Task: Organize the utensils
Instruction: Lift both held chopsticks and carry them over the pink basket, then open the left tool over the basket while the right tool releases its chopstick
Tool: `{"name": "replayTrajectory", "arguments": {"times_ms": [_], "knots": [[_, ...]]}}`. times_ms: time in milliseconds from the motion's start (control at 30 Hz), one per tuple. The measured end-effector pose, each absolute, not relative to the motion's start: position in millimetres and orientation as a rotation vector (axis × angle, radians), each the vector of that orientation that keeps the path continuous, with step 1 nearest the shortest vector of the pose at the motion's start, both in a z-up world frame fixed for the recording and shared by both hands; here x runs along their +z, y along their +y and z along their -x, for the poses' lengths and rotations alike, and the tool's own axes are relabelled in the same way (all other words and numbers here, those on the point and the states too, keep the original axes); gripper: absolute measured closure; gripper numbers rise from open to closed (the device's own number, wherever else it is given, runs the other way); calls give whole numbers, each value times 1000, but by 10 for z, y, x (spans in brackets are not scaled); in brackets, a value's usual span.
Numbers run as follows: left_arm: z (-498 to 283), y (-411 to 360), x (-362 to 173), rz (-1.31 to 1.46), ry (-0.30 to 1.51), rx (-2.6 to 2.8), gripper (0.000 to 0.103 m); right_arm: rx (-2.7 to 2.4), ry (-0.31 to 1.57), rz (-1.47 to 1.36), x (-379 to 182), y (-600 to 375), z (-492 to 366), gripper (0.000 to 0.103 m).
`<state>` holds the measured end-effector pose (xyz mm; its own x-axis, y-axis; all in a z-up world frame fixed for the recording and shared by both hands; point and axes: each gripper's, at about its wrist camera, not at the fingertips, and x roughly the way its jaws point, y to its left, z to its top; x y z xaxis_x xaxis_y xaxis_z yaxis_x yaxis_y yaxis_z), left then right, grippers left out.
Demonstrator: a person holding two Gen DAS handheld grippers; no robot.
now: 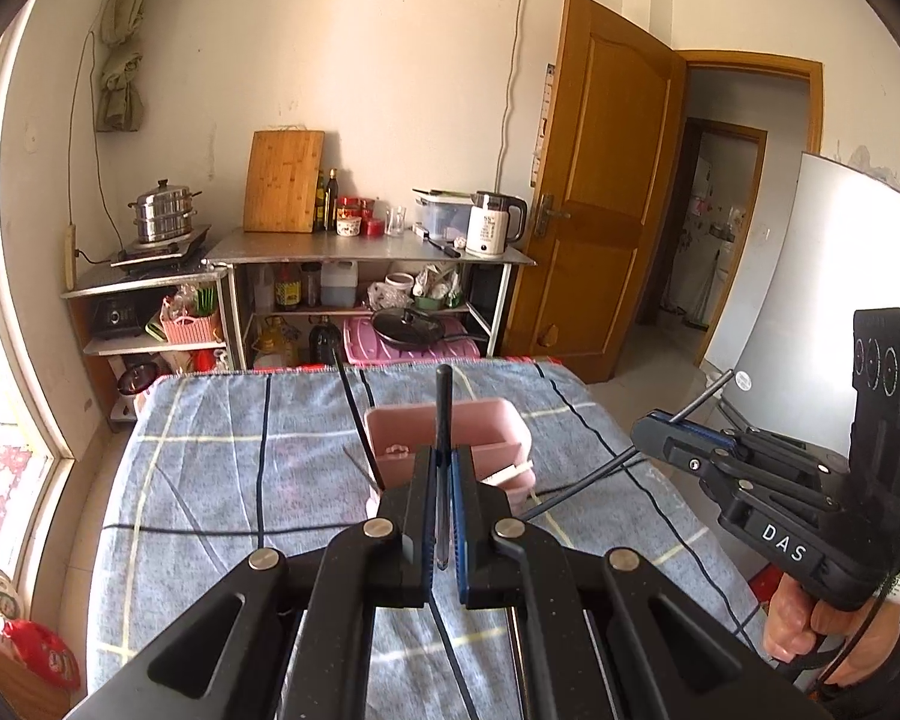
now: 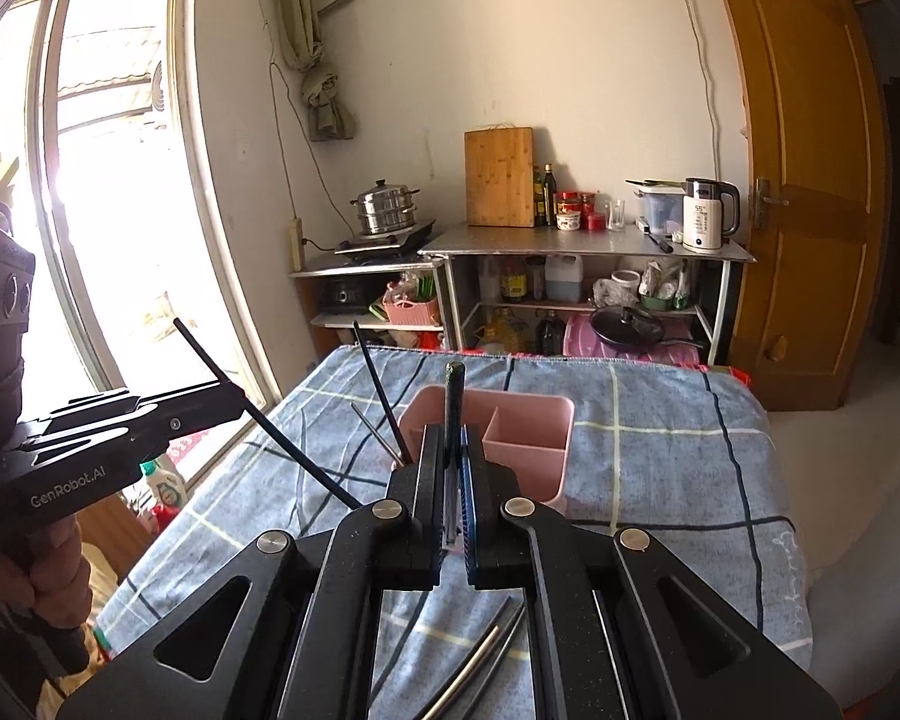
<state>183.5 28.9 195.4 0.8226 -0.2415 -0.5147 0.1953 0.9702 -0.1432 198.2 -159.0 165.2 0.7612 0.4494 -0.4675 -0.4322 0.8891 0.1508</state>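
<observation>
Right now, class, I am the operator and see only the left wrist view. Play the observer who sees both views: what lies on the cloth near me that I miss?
Observer: At least two chopsticks lie on the cloth below the right gripper, one silver, one dark.
Operator: And the holder?
Observer: The holder has a divider. Its right compartment looks empty, and two sticks lean in the left one.
Operator: How do my left jaws grip?
Observer: The left gripper holds its black chopstick near the middle, with both ends sticking out.
</observation>
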Motion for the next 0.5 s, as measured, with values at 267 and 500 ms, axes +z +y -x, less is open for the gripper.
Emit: {"name": "replayTrajectory", "arguments": {"times_ms": [267,500], "knots": [[-2095,345,2184,99,502,-219,99,462,479,-82,1794,-1557,-2216,98],[-2309,321,1995,99,528,-215,99,460,522,-84,1581,-1472,-2374,98]]}}
